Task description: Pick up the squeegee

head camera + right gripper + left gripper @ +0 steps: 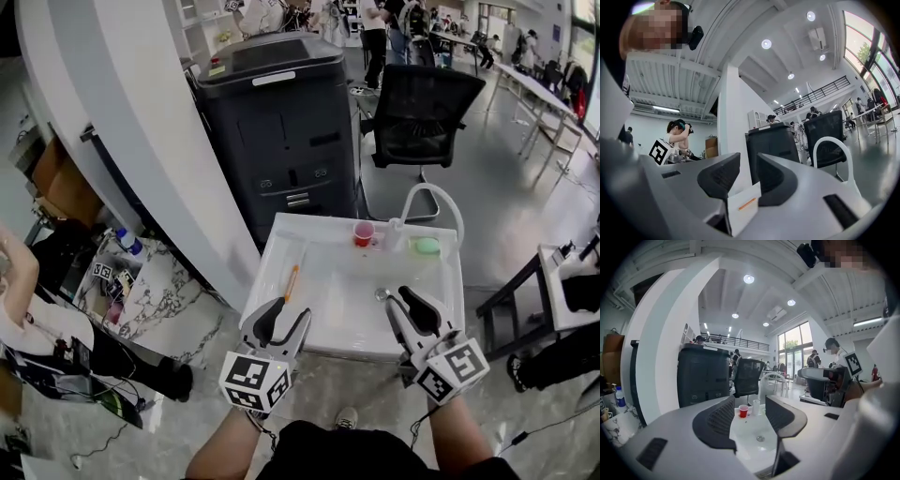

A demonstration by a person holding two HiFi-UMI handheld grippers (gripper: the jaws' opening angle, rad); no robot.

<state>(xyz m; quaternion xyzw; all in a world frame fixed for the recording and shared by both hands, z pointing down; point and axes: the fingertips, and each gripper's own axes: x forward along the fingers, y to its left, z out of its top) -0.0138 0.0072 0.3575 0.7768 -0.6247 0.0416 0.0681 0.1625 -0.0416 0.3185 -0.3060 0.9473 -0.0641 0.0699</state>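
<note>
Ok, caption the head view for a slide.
Open left gripper and open right gripper at a white sink holding an orange-handled squeegee.

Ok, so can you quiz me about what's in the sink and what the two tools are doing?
1. True or false: the red cup stands at the back of the white sink.
2. What does the left tool hold? A) nothing B) the cup C) a sponge
3. Fill the gap: in the head view, the squeegee with the orange handle lies on the ___ side of the sink.

Key: 1 true. 2 A, because its jaws stand apart with nothing between them. 3 left.
</note>
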